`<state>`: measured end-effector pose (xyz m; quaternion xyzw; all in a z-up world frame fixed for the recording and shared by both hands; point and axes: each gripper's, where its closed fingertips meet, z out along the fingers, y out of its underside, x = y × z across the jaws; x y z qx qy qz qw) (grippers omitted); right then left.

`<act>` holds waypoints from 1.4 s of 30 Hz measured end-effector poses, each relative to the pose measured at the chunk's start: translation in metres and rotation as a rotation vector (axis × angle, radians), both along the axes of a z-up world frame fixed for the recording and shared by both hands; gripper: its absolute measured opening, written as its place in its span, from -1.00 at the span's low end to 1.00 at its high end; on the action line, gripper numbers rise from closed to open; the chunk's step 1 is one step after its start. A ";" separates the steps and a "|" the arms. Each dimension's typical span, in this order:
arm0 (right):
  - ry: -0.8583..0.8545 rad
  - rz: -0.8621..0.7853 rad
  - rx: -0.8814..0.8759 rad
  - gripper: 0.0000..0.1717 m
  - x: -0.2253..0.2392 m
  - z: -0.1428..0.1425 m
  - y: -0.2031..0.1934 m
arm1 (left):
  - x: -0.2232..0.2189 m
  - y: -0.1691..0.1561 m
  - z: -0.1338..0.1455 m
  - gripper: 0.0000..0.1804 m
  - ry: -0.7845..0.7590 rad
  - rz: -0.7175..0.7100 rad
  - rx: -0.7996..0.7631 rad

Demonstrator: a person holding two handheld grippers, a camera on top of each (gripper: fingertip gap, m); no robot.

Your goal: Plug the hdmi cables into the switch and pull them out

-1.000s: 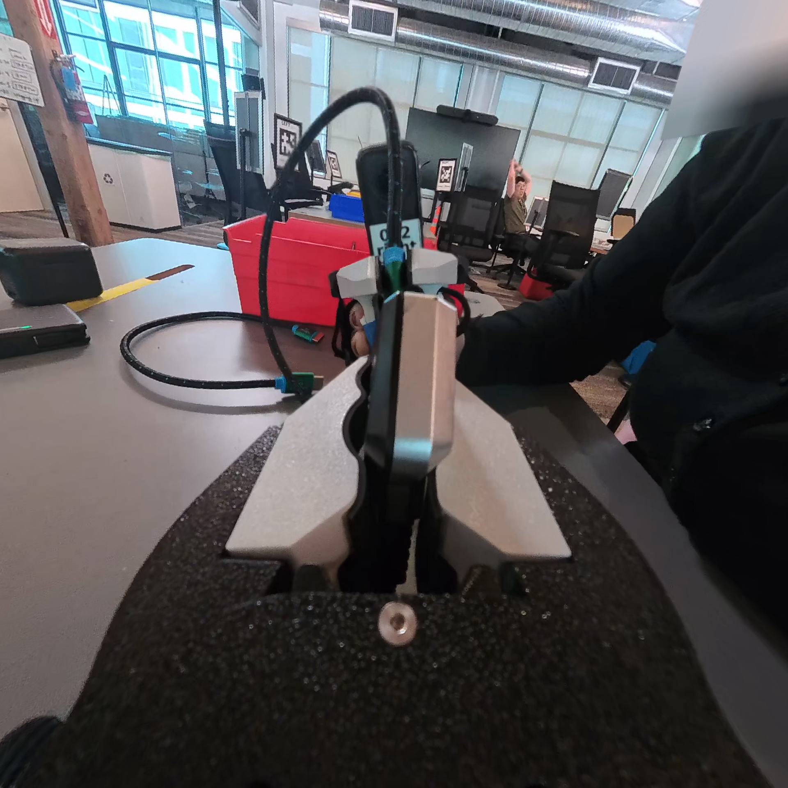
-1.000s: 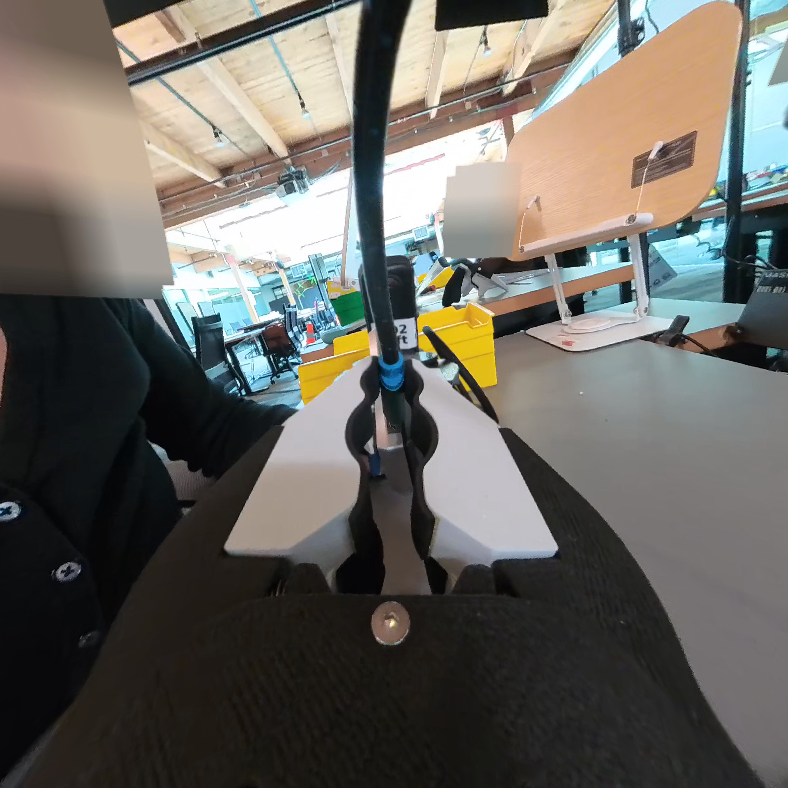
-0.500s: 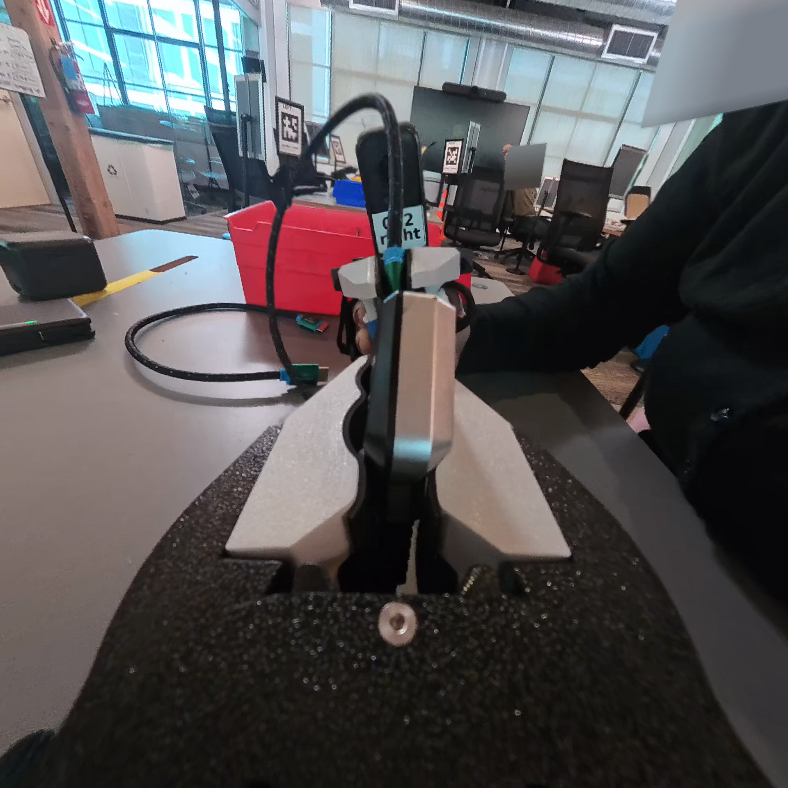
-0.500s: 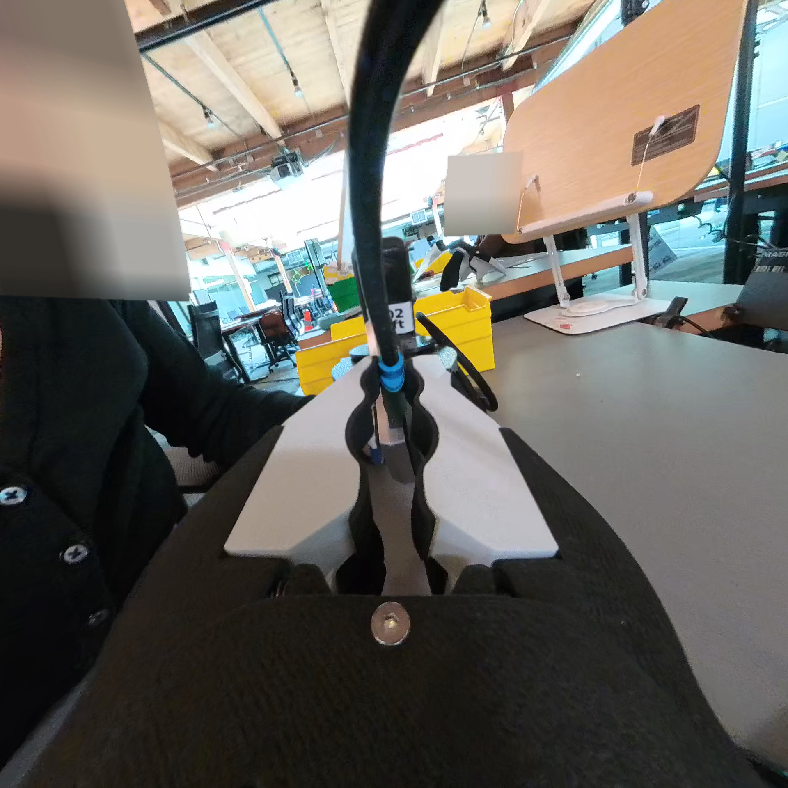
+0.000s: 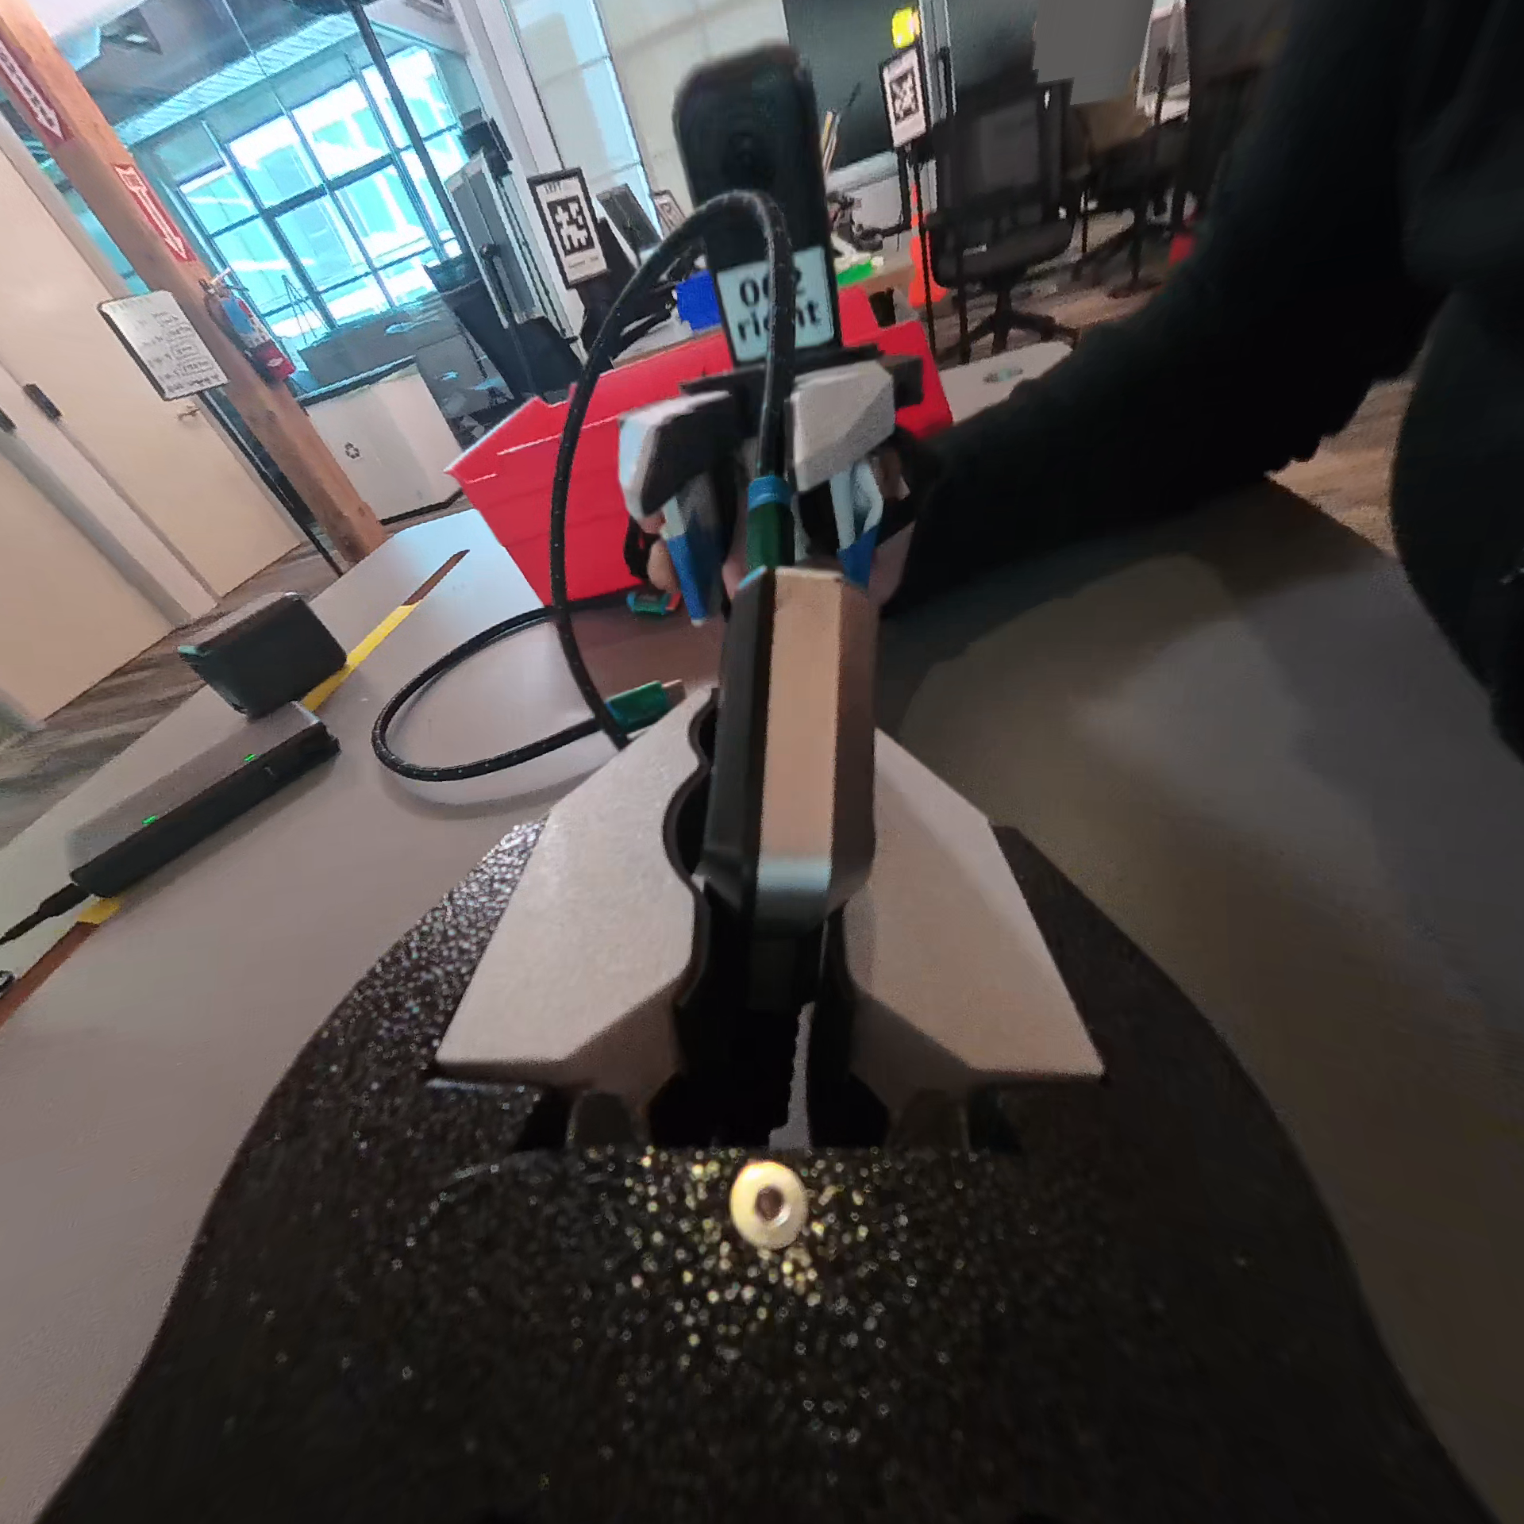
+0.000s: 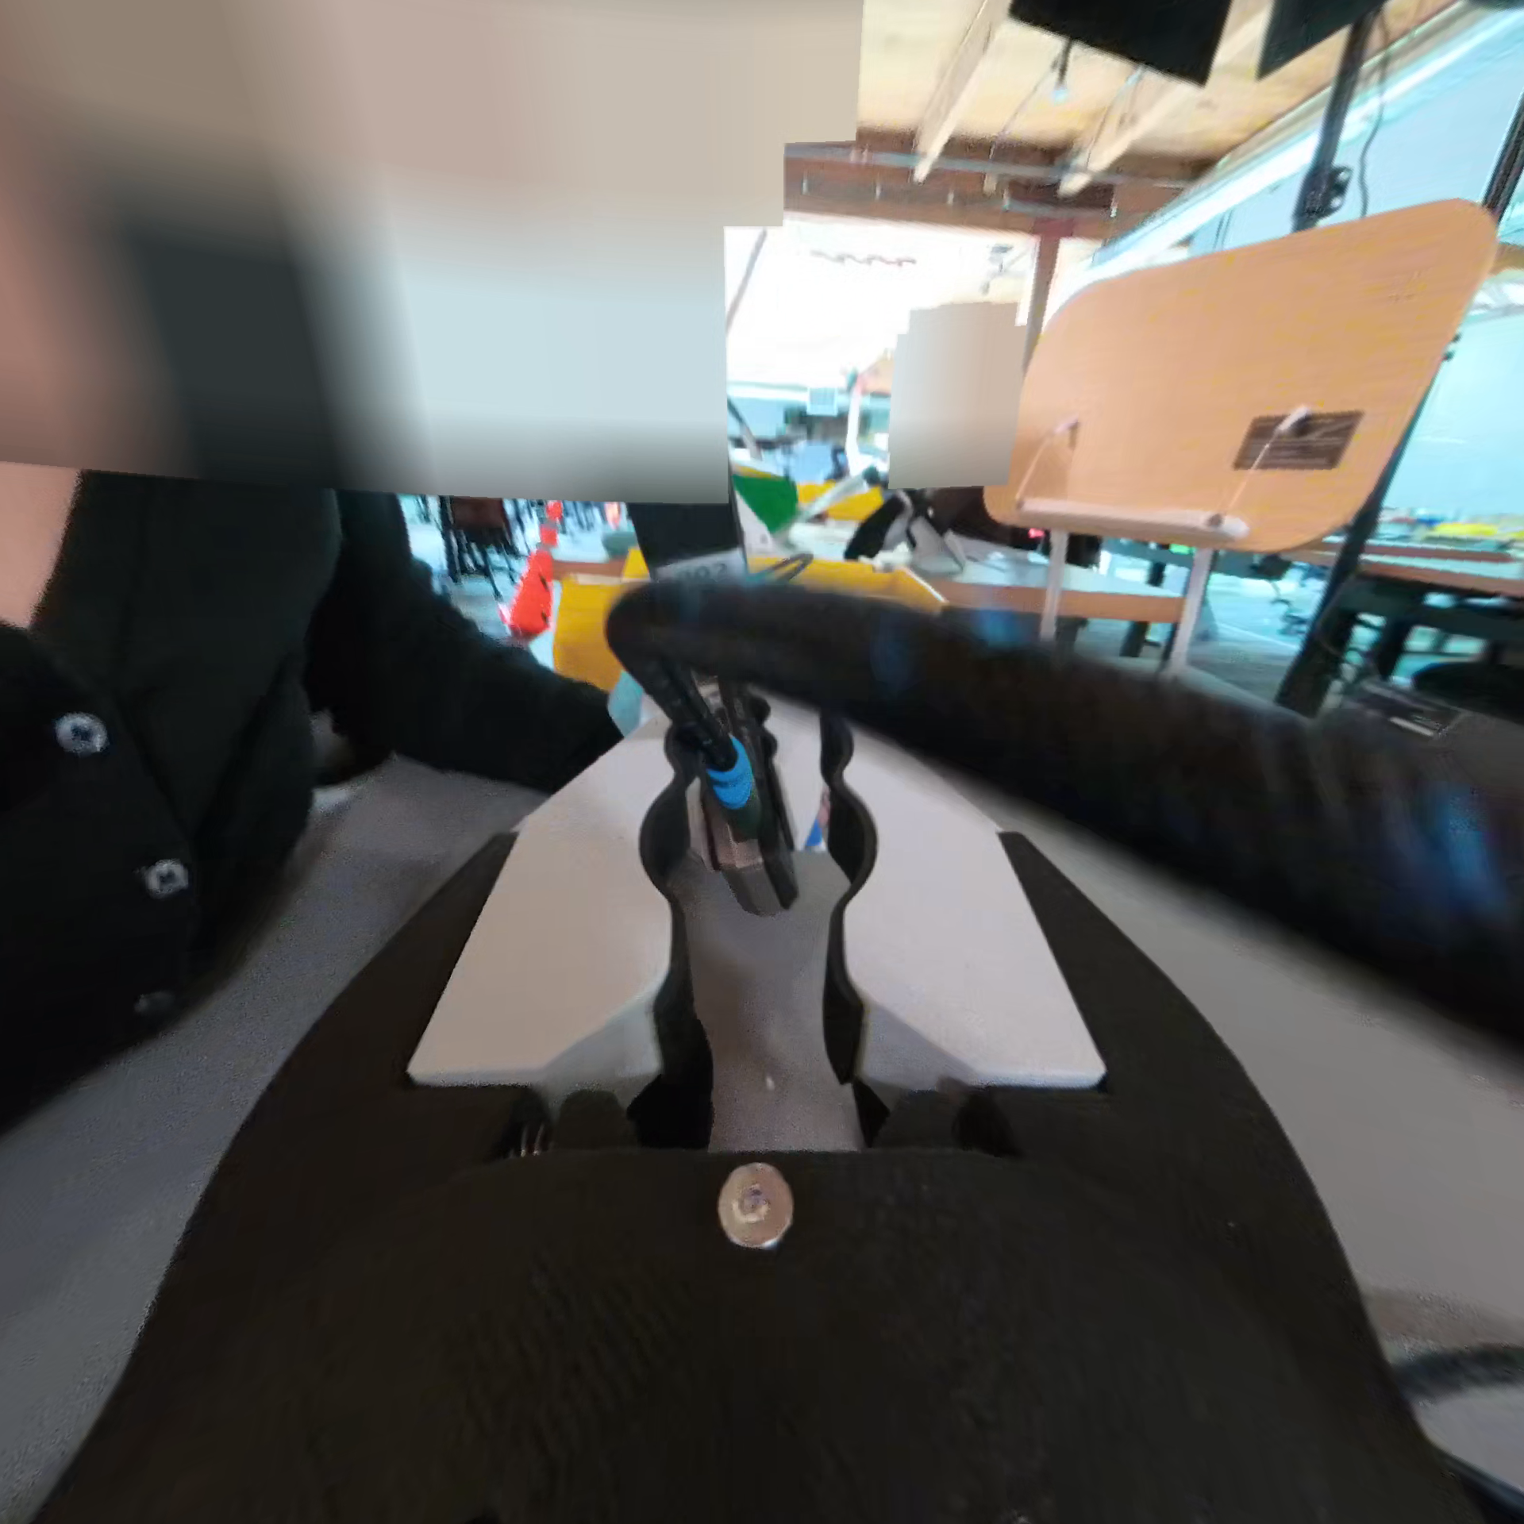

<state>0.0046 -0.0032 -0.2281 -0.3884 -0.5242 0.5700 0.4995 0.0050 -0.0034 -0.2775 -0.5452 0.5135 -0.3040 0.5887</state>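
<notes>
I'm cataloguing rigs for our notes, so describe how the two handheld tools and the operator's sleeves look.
Each tool has a black speckled body with a silver screw at its centre, and two pale grey wedge fingers lined with wavy black pads. The right tool, seen from the left one, carries an upright black camera with a white label and blue parts beneath. The person wears a black sleeve; black buttons show.

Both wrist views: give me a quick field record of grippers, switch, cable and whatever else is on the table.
left gripper: shut on the switch, a silver and black box standing on edge
right gripper: jaws open, gap beside the plug
plug: sits at the switch end, between the open fingers
cable: black braided, arching over to the table
free plug: green, lying on the table
red bin: behind the cable
</notes>
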 end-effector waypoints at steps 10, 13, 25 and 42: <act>-0.165 -0.093 0.332 -0.89 0.000 -0.036 -0.016 | 0.006 -0.006 -0.011 -0.76 0.080 -0.027 0.065; -0.139 -0.139 0.378 -0.77 0.005 -0.032 -0.016 | 0.007 -0.007 -0.016 -0.76 0.116 -0.030 0.078; -0.226 -0.131 0.367 -0.89 0.009 -0.041 -0.015 | 0.009 -0.001 -0.023 -0.73 0.159 0.017 0.079; -0.337 0.002 0.289 -0.90 -0.002 -0.061 -0.034 | 0.023 -0.014 -0.056 -0.75 0.372 -0.074 0.035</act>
